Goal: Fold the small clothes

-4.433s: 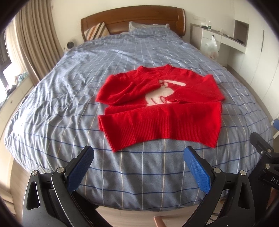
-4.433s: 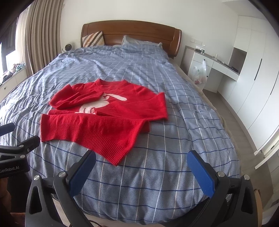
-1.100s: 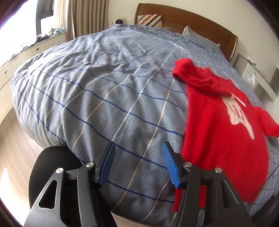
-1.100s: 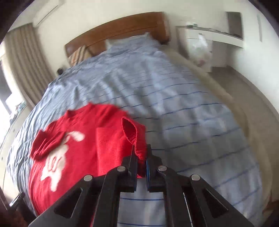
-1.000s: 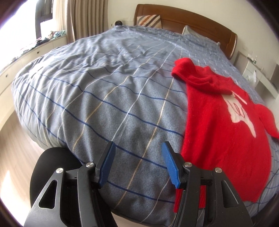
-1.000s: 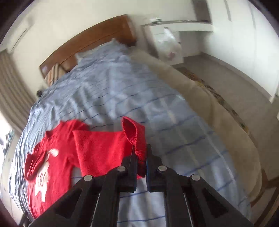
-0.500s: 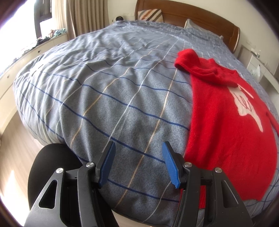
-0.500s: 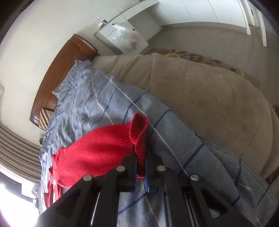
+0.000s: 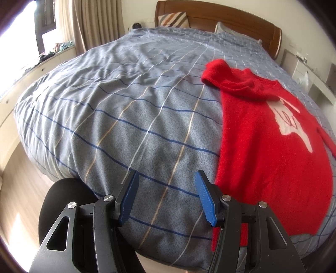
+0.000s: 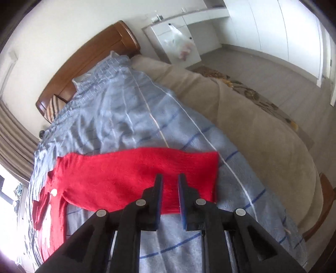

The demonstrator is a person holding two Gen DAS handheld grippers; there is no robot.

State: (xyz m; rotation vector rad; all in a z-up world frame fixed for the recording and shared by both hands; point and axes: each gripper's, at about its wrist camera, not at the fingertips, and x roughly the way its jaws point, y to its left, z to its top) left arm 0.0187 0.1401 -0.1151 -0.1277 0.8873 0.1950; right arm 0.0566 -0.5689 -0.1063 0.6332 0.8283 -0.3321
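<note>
A red sweater (image 9: 262,134) with a white figure on its front lies flat on the blue checked bedspread (image 9: 126,100). In the left wrist view my left gripper (image 9: 166,195) is open and empty, low at the bed's near edge, just left of the sweater's hem. In the right wrist view one sleeve (image 10: 138,172) lies stretched out flat across the bedspread (image 10: 130,117). My right gripper (image 10: 169,184) hovers over the sleeve near its cuff end, jaws a narrow gap apart and holding nothing.
A wooden headboard (image 9: 220,12) and pillows stand at the far end. Curtains and a window ledge (image 9: 42,58) run along the left. A white desk with a plastic bag (image 10: 180,46) stands right of the bed. A beige mattress side (image 10: 262,130) drops to the floor.
My right gripper carried the sleeve cuff outward to the right, laid the sleeve flat and let go. My left gripper stayed almost still, open.
</note>
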